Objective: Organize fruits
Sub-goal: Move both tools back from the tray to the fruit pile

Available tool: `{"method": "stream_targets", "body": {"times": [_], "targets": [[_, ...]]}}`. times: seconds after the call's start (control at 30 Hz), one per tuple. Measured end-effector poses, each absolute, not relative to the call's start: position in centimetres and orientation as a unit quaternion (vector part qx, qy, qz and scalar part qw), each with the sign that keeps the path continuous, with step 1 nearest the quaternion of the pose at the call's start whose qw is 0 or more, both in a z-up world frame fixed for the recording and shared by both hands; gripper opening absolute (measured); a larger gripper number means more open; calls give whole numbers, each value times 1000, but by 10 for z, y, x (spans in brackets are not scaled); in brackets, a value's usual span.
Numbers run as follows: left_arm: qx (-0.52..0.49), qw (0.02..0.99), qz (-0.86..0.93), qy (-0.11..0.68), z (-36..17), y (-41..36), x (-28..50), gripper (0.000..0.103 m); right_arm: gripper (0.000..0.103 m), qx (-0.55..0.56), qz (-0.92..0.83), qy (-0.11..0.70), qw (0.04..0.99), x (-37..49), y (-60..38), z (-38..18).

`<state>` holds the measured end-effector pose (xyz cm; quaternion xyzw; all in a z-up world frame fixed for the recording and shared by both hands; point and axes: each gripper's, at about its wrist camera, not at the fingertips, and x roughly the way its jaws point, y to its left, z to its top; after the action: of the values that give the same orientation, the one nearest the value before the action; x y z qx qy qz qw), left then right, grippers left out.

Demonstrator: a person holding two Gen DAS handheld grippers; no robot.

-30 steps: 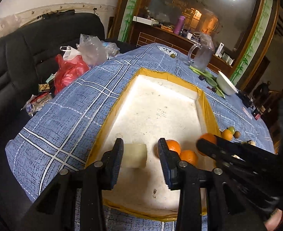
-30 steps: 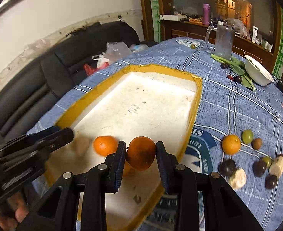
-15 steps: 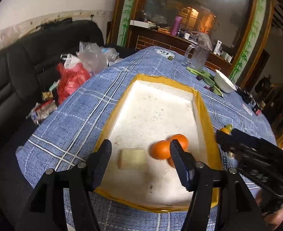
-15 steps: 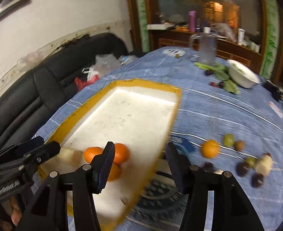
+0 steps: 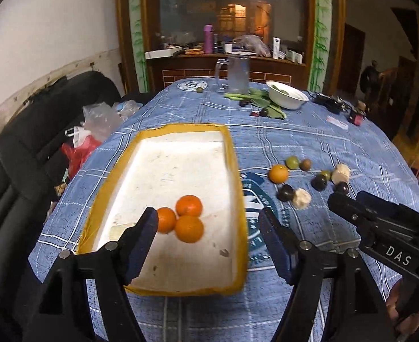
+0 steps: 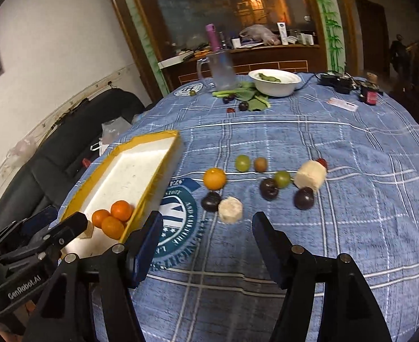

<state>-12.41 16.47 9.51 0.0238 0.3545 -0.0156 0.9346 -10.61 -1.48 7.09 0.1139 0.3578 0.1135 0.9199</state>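
Both sets of jaws stand wide and hold nothing: your left gripper point(image 5: 208, 242) has just been opening over the near end of the tray point(image 5: 235, 165), your right gripper point(image 6: 206, 242) has just been opening above bare cloth on the counter point(image 6: 352, 199). Inside the tray, three oranges point(image 5: 188, 219) lie touching one another, with a pale block point(image 6: 85, 231) just beside them. Loose fruit remains on the cloth near the tray: a fourth orange point(image 6: 214, 178), dark plums point(image 6: 211, 201), green fruits point(image 6: 242, 162), a small brown one point(image 6: 260, 164) and two more pale chunks point(image 6: 230, 209). In my judgement the next pick is the orange; approach it from above, centre it between the pads, and close gently so neighbouring plums are not nudged. Legible writing: "DAS" on the right gripper's body, "GenRobot.AI" on the left's. The round emblem point(image 6: 175, 222) printed on the cloth is only partly readable.
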Motion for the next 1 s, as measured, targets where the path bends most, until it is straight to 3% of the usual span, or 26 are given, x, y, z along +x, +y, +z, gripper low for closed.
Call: {"method": "stream_targets", "body": {"times": [0.53,1.0], "targets": [[52,926,-39,372,91,127,-127,75,71,143,97,347,922,-122,-57,67],[13,907,-95,410,62,113,-91,75,71,138,37,407,902,-84,-125,30]]}}
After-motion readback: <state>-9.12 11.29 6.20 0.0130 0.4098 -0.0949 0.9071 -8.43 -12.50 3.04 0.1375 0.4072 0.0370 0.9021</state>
